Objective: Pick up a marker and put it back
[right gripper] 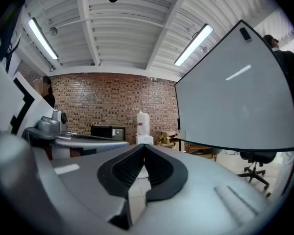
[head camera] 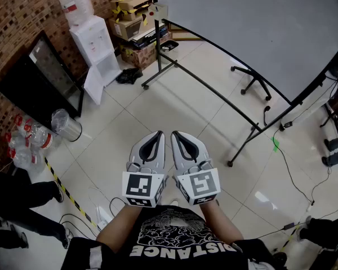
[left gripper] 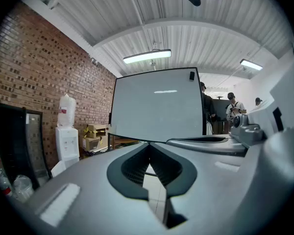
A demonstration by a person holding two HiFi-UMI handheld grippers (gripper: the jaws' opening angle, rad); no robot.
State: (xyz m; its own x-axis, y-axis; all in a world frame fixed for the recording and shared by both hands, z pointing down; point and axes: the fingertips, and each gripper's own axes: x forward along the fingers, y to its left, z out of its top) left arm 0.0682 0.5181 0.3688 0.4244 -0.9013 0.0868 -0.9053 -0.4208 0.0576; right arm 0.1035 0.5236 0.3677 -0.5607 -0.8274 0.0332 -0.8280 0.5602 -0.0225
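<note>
My left gripper point(head camera: 159, 134) and right gripper point(head camera: 174, 134) are held side by side in front of my chest, over the white tiled floor. Both are shut, with nothing between the jaws. In the left gripper view the left gripper point(left gripper: 149, 146) has its tips meeting, and it points at the whiteboard point(left gripper: 159, 106) on its stand. The right gripper point(right gripper: 143, 147) has its pads together too, with the whiteboard point(right gripper: 235, 106) to its right. In the head view the whiteboard point(head camera: 253, 32) stands ahead and to the right. I cannot make out a marker in any view.
A water dispenser point(head camera: 90, 44) and cardboard boxes point(head camera: 132, 16) stand by the brick wall. A black cabinet point(head camera: 42, 80), a clear bin point(head camera: 65, 125) and bottles point(head camera: 28, 145) are at the left. A chair base point(head camera: 253, 83) and cables point(head camera: 293, 173) lie at the right. A person point(head camera: 11, 196) stands at the left.
</note>
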